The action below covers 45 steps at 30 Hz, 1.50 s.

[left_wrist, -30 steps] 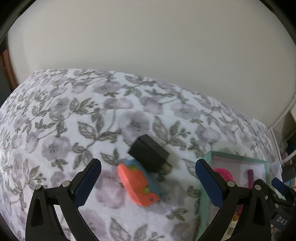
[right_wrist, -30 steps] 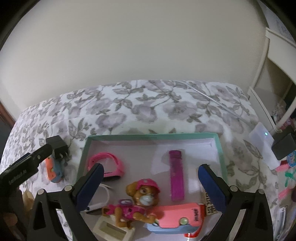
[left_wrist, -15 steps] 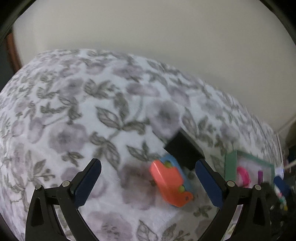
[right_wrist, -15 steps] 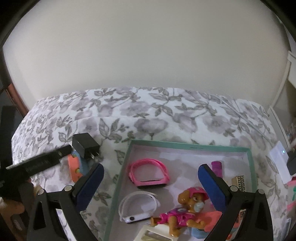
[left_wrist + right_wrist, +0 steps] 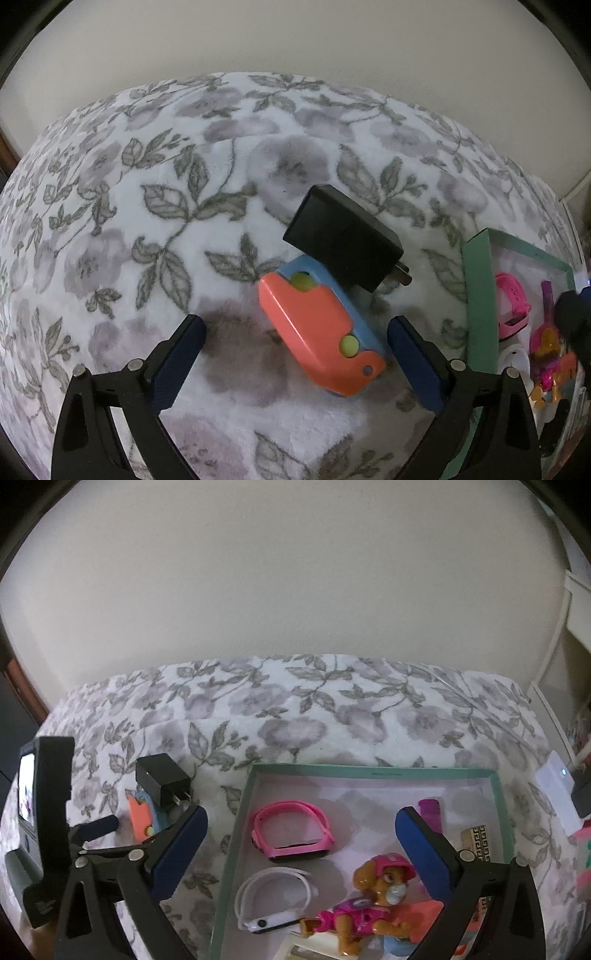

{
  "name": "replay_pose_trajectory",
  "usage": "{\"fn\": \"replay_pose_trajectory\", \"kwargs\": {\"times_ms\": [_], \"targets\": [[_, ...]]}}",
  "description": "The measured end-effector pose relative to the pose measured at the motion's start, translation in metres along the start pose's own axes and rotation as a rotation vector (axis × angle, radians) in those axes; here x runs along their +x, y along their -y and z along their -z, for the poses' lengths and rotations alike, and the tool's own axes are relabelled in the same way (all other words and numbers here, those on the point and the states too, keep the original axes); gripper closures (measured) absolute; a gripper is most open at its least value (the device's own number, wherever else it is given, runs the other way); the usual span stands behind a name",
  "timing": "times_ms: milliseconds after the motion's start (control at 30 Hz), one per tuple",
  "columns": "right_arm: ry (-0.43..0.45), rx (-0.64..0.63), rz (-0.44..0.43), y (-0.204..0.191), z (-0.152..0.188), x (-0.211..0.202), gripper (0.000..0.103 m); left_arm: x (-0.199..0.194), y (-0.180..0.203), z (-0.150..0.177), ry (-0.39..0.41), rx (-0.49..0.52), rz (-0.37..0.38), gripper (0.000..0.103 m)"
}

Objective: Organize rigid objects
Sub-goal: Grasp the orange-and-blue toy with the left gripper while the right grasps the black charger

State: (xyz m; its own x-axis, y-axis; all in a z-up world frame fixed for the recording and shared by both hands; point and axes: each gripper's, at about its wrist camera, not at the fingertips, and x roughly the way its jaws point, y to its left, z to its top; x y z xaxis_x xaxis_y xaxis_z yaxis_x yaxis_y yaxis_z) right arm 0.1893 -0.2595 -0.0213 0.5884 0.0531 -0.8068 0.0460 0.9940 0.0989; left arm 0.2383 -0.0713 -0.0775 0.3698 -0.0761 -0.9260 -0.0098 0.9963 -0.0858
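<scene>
An orange and blue toy (image 5: 319, 330) lies on the floral blanket (image 5: 166, 206), its far end under a black plug adapter (image 5: 341, 236). My left gripper (image 5: 295, 360) is open, its blue fingers on either side of the toy's near end, nothing held. In the right wrist view the same toy (image 5: 142, 818) and adapter (image 5: 162, 781) sit left of the green-rimmed box (image 5: 232, 842). My right gripper (image 5: 301, 849) hangs open and empty above the box, over a pink watch band (image 5: 291, 830), a white watch (image 5: 275, 899) and a pink dog figure (image 5: 369, 897).
The box also holds a purple strip (image 5: 430, 808), a patterned block (image 5: 476, 840) and an orange piece (image 5: 421, 915). The left gripper's body with its small screen (image 5: 27, 794) stands at the far left. A white device (image 5: 556, 786) and a wall lie beyond the bed.
The left gripper has closed in on the orange and blue toy, which now lies between its fingers. The right gripper has drifted a little, the box shifting in its view.
</scene>
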Motion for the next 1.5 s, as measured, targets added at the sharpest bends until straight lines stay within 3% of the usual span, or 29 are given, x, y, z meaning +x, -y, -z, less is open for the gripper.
{"fn": "replay_pose_trajectory", "kwargs": {"times_ms": [100, 167, 233, 467, 767, 1267, 1367, 1500], "targets": [[-0.012, -0.027, 0.004, -0.011, -0.002, 0.007, 0.0, 0.0, -0.007, -0.002, -0.002, -0.021, 0.027, 0.01], [-0.014, -0.047, 0.013, -0.018, -0.004, 0.011, 0.0, -0.003, -0.009, -0.002, 0.005, -0.007, 0.022, 0.024], [-0.013, -0.07, 0.017, -0.025, -0.007, 0.013, 0.0, -0.004, -0.009, -0.003, 0.007, 0.0, 0.011, 0.03], [-0.043, -0.115, -0.017, -0.05, -0.017, 0.024, 0.0, -0.007, -0.017, -0.003, 0.005, -0.02, 0.044, 0.043], [-0.109, -0.146, -0.098, -0.087, -0.028, 0.043, 0.0, -0.008, -0.041, -0.008, 0.007, -0.075, 0.1, 0.051], [-0.198, -0.196, -0.123, -0.13, -0.031, 0.067, 0.001, -0.009, -0.078, -0.009, 0.02, -0.122, 0.03, 0.059], [-0.212, -0.198, -0.125, -0.137, -0.031, 0.072, 0.01, -0.008, -0.081, -0.009, 0.021, -0.123, 0.026, 0.059], [-0.238, -0.185, -0.128, -0.141, -0.03, 0.083, 0.013, -0.007, -0.085, -0.009, 0.02, -0.127, 0.019, 0.059]]}}
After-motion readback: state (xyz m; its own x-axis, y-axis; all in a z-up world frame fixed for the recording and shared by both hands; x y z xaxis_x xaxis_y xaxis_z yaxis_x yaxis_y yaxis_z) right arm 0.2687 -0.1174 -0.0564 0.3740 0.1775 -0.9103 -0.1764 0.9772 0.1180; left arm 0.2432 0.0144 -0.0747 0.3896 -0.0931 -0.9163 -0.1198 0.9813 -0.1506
